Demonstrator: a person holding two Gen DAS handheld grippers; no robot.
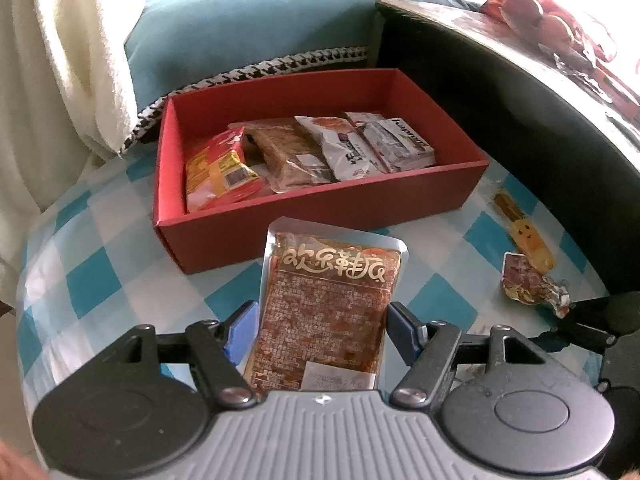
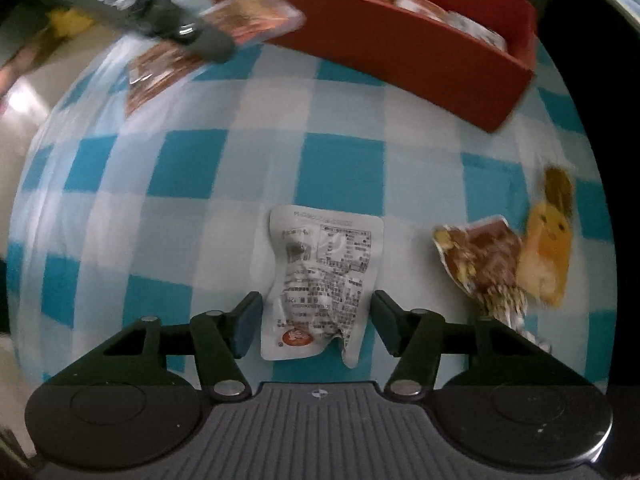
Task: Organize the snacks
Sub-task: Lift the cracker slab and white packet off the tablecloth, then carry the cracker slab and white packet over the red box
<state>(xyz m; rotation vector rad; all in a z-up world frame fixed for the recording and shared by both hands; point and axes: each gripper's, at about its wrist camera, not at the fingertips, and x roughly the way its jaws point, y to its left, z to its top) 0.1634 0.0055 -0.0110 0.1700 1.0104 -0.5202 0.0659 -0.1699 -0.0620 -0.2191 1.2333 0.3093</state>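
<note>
My left gripper (image 1: pixel 322 308) is shut on a brown snack packet with gold lettering (image 1: pixel 332 280), held above the checked cloth just in front of the red box (image 1: pixel 320 216). The box holds several snack packets (image 1: pixel 304 148). In the right wrist view that gripper (image 2: pixel 188 36) and its packet (image 2: pixel 256 16) show blurred at the top left. My right gripper (image 2: pixel 316 308) points down, open, over a white crumpled packet (image 2: pixel 320 276) that lies on the cloth between its fingers, untouched by the pads.
A crumpled brown packet (image 2: pixel 484 264) and a yellow packet (image 2: pixel 548 248) lie right of the white one. Another brown packet (image 2: pixel 156 72) lies on the checked cloth (image 2: pixel 200 160) under the left gripper. A teal sofa (image 1: pixel 248 28) stands behind the box, dark furniture (image 1: pixel 480 92) to its right.
</note>
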